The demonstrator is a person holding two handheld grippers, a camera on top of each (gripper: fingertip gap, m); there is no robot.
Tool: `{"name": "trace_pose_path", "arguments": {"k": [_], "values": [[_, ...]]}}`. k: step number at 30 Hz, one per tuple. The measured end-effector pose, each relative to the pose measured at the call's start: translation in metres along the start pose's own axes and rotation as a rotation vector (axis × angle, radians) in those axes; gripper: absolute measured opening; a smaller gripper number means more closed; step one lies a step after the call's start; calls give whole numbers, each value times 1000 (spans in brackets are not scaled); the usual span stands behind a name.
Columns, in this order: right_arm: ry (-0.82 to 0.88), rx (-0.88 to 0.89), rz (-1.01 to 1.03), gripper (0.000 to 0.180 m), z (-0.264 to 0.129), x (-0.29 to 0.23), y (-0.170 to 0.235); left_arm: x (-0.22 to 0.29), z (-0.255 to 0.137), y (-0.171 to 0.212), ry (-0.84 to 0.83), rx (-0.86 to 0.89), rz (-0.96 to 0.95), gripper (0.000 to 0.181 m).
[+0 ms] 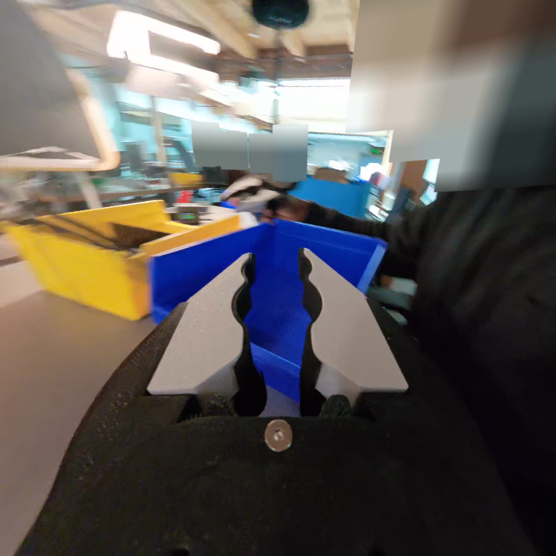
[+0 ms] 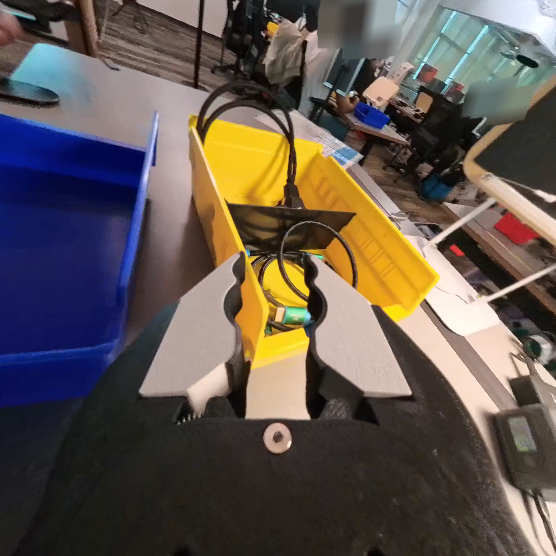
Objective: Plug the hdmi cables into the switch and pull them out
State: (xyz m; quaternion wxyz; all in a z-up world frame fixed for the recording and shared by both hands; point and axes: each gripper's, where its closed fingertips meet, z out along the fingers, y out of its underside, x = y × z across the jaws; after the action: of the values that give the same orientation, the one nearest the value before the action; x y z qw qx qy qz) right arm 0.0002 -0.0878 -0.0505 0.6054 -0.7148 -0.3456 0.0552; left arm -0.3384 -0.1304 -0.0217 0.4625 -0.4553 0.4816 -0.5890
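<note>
1. Our left gripper (image 1: 276,255) hangs above the near end of a blue bin (image 1: 325,240), its grey fingers (image 1: 207,328) spread apart with nothing between them; only the bin's blue floor shows through the gap
2. In the left wrist view a yellow bin (image 1: 90,270) stands just beside the blue one on the grey table (image 1: 45,376), and the whole picture is smeared by motion
3. A dark sleeve (image 1: 481,301) fills the right of that view
4. Our right gripper (image 2: 275,260) sits over the near end of the yellow bin (image 2: 376,240), jaws apart and holding nothing, one finger to each side of the bin's near left wall
5. Inside the yellow bin we see the switch (image 2: 288,224), a flat black box lying tilted across the middle of the bin
6. One black hdmi cable (image 2: 288,144) is plugged into the switch's far side and arches up over the back rim of the bin
7. More black cable (image 2: 319,255) lies coiled in the bin's near end, and a loose green plug (image 2: 293,314) with a gold tip rests just beside the right finger (image 2: 355,331); we cannot tell whether they touch
8. In the right wrist view the blue bin (image 2: 60,240) stands to the left of the yellow one, apart from it, on the same table (image 2: 168,195)
</note>
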Motion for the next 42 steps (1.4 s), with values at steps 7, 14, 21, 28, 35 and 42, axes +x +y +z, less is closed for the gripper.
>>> {"name": "trace_pose_path", "arguments": {"k": [7,14,21,28,35,42], "values": [[120,-51,424,64,-59,-27,4,-150,43,3,-439,-140,-284,48],[42,-214,633,80,-73,-120,24,-189,99,60,-416,-440,-383,38],[40,-323,449,74,-102,-92,38,-210,84,55,-466,-393,-369,17],[248,-500,282,66,-148,-36,32,-238,20,7,-796,-461,-167,34],[-195,-407,427,63,-27,-144,-21,-113,158,35,-248,-712,53,52],[-404,-641,308,72,59,-244,-9,-109,206,83,-224,-869,115,24]]}}
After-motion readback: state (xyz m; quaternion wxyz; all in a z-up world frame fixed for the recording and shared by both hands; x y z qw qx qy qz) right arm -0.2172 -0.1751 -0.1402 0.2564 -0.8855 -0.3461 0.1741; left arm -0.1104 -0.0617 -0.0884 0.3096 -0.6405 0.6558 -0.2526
